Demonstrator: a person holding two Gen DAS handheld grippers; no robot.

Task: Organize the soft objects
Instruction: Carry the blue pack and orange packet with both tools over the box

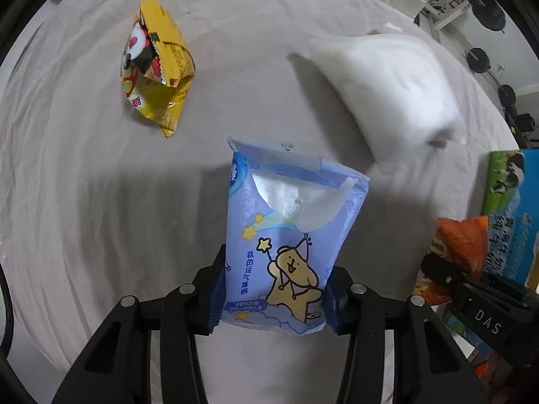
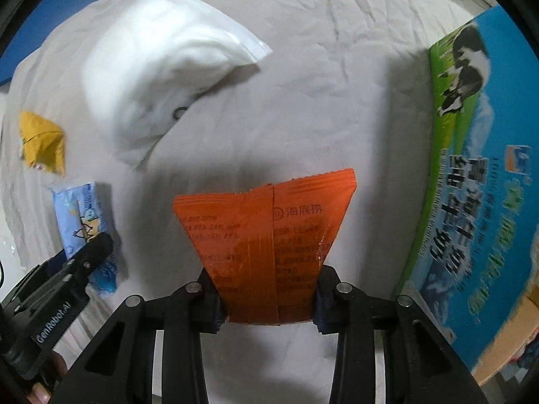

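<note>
Two packs held, one per hand. Left tongs clamp the lower end of one blue tissue pack, its flap open and white tissue showing, lifted above the sheet. Right tongs grip the bottom of one orange snack packet, back seam facing the camera. Lying loose on the wrinkled white sheet: one yellow snack bag, crumpled, and one white cotton-filled plastic bag, well apart. One blue-green carton with a cow print stands at the sheet's right edge.
</note>
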